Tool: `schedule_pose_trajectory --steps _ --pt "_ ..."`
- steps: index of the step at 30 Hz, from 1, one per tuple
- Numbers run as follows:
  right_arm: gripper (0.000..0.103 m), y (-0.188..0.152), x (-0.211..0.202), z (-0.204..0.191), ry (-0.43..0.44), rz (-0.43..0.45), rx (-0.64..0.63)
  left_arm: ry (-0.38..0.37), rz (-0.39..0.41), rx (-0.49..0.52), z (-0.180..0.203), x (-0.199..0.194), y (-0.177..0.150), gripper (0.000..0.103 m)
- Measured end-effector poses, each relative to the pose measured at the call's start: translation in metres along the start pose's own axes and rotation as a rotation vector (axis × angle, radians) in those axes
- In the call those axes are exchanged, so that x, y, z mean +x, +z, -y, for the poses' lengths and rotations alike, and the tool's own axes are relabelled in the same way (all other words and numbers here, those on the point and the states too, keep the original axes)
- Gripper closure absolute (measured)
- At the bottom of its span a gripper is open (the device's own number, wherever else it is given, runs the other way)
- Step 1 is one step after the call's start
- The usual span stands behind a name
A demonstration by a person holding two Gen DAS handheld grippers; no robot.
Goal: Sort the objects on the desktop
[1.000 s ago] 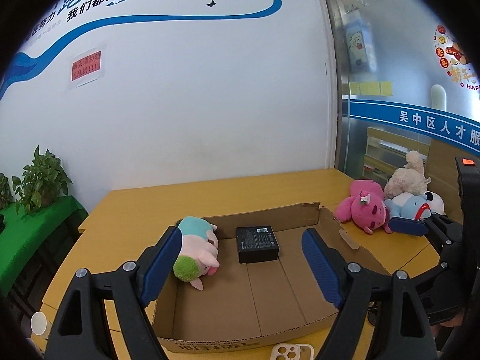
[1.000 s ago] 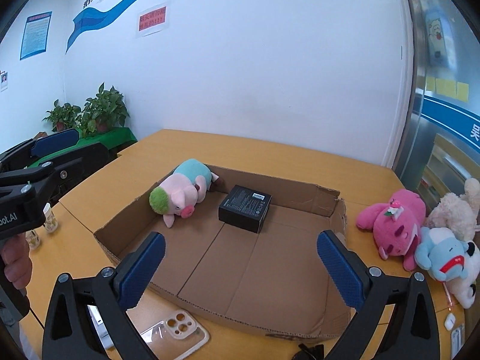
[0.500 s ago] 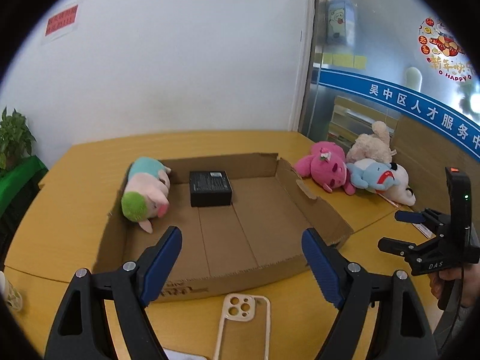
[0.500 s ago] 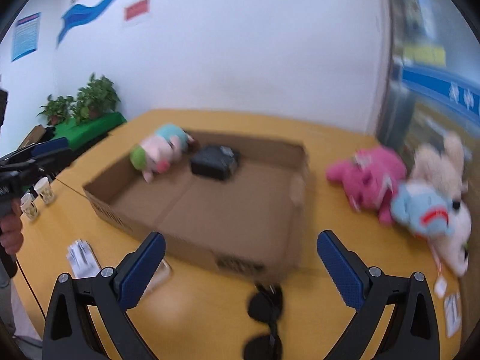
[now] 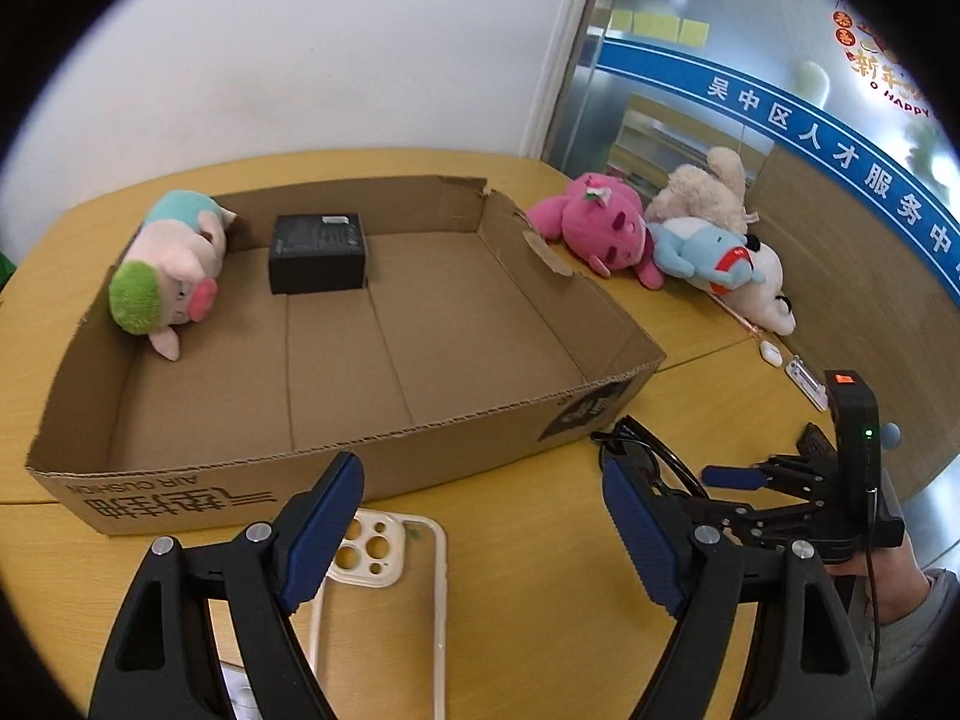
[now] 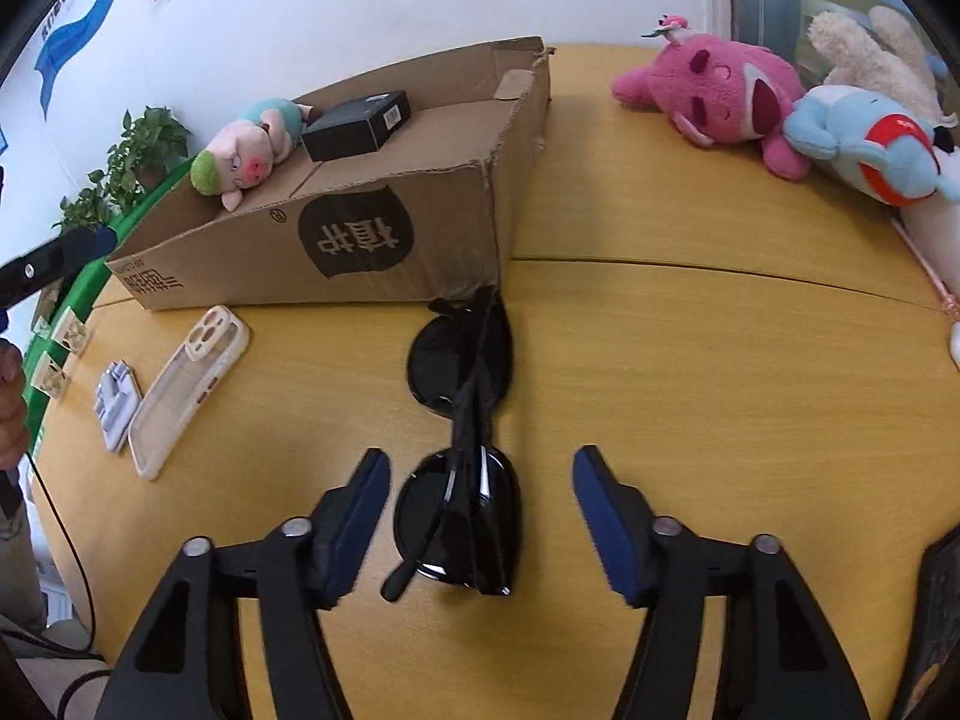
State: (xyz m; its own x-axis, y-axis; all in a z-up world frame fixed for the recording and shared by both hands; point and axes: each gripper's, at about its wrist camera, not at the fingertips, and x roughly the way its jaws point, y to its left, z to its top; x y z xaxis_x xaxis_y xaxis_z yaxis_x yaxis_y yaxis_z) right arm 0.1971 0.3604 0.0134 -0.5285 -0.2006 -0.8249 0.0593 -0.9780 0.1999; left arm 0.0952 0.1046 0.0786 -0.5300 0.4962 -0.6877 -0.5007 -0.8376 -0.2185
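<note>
Folded black sunglasses [image 6: 462, 420] lie on the yellow table in front of the cardboard box [image 6: 360, 228]. My right gripper [image 6: 480, 516] straddles their near lens. Its jaws are closing and the pads stand clear of the frame on both sides. My left gripper [image 5: 480, 534] is open above a clear phone case [image 5: 384, 558] by the box's front wall [image 5: 300, 480]. Nothing is between its fingers. A pig plush [image 5: 168, 264] and a small black box [image 5: 318, 252] lie inside the cardboard box. In the left wrist view the right gripper [image 5: 714, 492] sits low at the right over the sunglasses [image 5: 636, 444].
Pink [image 5: 606, 228], blue [image 5: 702, 252], cream [image 5: 708, 192] and white [image 5: 762, 294] plush toys are piled to the right of the box. A small grey item [image 6: 117, 402] lies beside the phone case [image 6: 186, 384]. Small white items [image 5: 774, 354] lie near the right table edge.
Both grippers have dropped toward the table. The right one swung from over the box to the sunglasses and its jaws have narrowed. The left view now tilts down onto the phone case.
</note>
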Motion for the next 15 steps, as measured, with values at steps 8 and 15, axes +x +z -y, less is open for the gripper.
schedule_pose_trajectory --steps 8,15 --pt "0.087 -0.003 0.016 -0.004 0.005 -0.048 0.001 -0.134 -0.083 -0.019 0.014 0.032 -0.001 0.023" --pt "0.089 -0.016 0.016 -0.021 0.058 -0.024 0.044 -0.277 -0.218 -0.013 0.042 0.079 -0.012 0.049"
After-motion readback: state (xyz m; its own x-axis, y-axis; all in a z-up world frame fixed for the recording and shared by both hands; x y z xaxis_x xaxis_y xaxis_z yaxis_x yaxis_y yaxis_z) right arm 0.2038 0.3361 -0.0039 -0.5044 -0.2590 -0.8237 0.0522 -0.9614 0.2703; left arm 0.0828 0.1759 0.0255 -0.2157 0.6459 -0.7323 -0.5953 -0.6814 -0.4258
